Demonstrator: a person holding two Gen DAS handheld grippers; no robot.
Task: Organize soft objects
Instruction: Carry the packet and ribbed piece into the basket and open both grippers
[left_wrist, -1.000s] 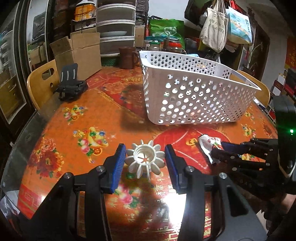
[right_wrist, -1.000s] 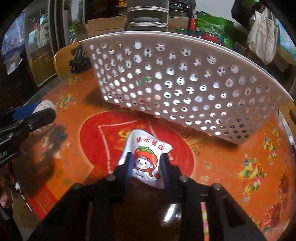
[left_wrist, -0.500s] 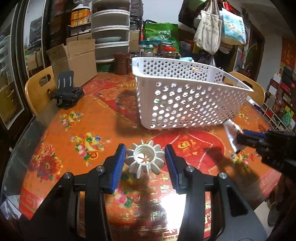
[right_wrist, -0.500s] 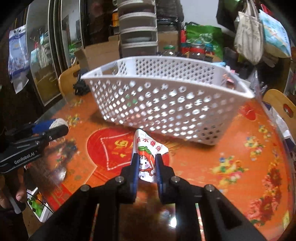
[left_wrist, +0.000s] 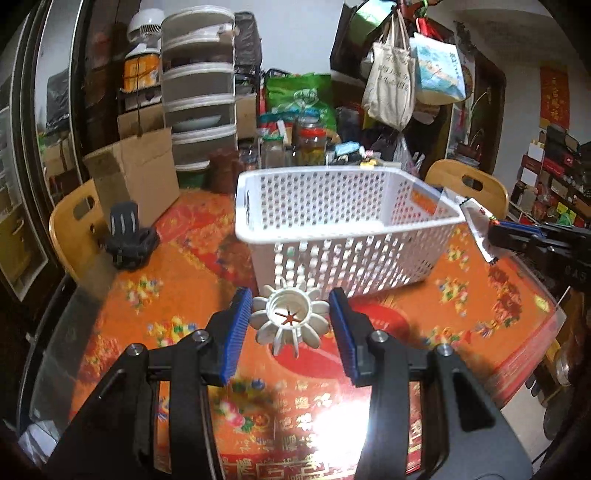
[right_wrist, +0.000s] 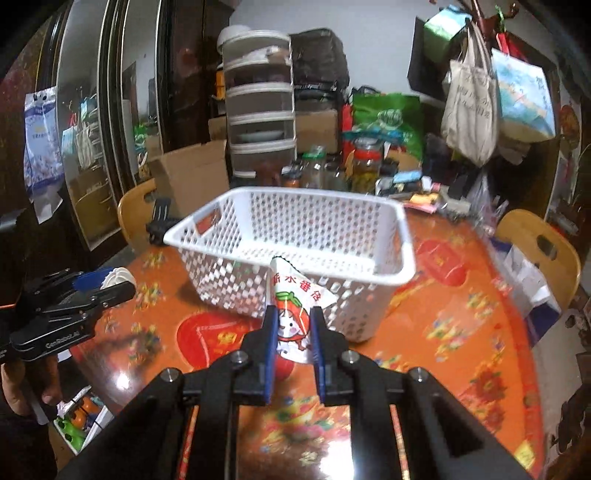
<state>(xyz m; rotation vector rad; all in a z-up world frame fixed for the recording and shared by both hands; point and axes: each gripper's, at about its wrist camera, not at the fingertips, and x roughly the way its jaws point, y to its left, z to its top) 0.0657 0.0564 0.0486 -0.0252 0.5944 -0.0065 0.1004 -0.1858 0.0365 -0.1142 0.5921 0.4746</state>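
Soft objects are being carried to the white perforated basket (right_wrist: 388, 273), which stands on the orange patterned table (right_wrist: 461, 332). A white flower-shaped piece (left_wrist: 290, 317) is gripped between the blue pads of the left tongs (left_wrist: 291, 325) and is held above the table, just in front of the basket's near wall. A snack packet printed with a red cartoon figure (right_wrist: 295, 314) is pinched tight in the right tongs (right_wrist: 293, 332), its top corner raised to about the basket's near rim. The transport step is judged to be in hand, with neither item yet inside. For the next move, each pair of tongs would need to be brought over the rim and opened only once its load is clear of the wall, so that nothing is dropped outside.
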